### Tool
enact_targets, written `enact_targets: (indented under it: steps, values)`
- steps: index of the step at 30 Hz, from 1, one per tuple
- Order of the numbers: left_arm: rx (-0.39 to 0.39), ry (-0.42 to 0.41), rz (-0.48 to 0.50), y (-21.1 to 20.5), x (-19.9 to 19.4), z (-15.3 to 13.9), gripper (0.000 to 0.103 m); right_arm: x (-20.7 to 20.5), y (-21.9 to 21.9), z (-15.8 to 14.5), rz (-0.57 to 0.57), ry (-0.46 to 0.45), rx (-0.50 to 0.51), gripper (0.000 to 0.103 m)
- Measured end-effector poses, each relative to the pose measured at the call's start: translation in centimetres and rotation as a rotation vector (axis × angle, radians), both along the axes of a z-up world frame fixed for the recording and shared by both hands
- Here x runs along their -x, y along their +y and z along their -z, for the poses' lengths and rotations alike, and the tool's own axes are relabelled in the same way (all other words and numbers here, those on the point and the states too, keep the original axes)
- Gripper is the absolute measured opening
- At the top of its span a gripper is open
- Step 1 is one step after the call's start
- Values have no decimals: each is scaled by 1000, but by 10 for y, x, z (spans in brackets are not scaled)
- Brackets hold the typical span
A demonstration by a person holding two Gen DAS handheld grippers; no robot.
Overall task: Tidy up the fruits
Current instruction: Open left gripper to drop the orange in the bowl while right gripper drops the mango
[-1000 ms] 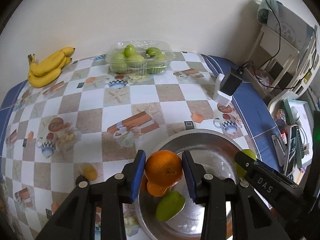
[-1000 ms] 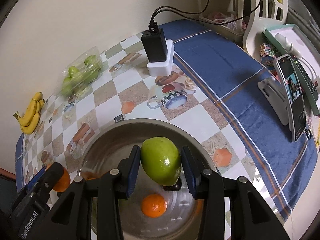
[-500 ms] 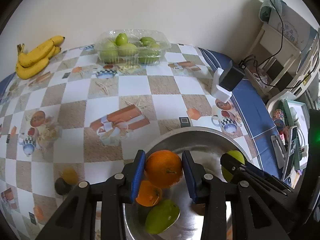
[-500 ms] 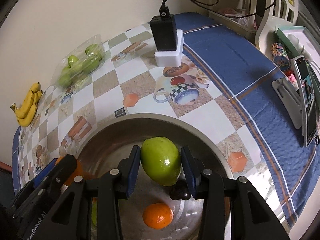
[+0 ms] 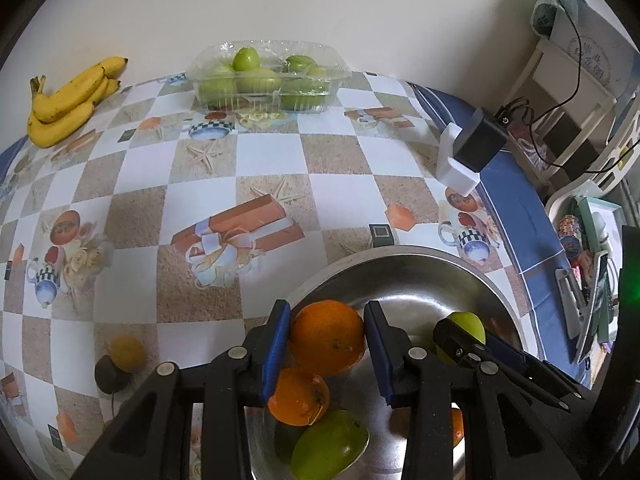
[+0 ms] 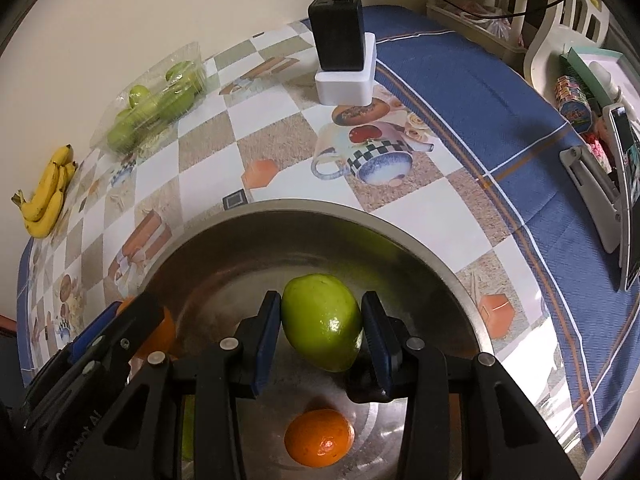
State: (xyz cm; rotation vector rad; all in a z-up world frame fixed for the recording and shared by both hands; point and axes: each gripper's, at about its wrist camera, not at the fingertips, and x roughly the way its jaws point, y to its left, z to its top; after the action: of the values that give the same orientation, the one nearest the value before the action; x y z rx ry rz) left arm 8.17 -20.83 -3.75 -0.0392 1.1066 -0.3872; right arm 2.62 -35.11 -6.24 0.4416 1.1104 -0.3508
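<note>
My left gripper is shut on an orange and holds it above the near-left part of a steel bowl. Below it in the bowl lie another orange and a green fruit. My right gripper is shut on a green fruit above the same bowl; an orange lies in the bowl beneath it. The right gripper also shows in the left wrist view, at the bowl's right.
A clear tub of green fruits and a bunch of bananas sit at the table's far edge by the wall. A black charger on a white block stands right of centre. A small yellow fruit lies left of the bowl.
Both grippers have moved forward over the bowl with their fruits still held. The table's far objects look nearer in both views.
</note>
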Motion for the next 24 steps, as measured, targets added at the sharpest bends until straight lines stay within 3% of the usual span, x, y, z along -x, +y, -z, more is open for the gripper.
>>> enact_targets:
  steps: [13, 24]
  values:
    - [8, -18, 0, 2, 0, -10, 42, -2, 1, 0, -5, 7, 12, 44]
    - [-28, -34, -37, 16, 3, -33, 42, -1, 10, -26, -45, -29, 59, 44]
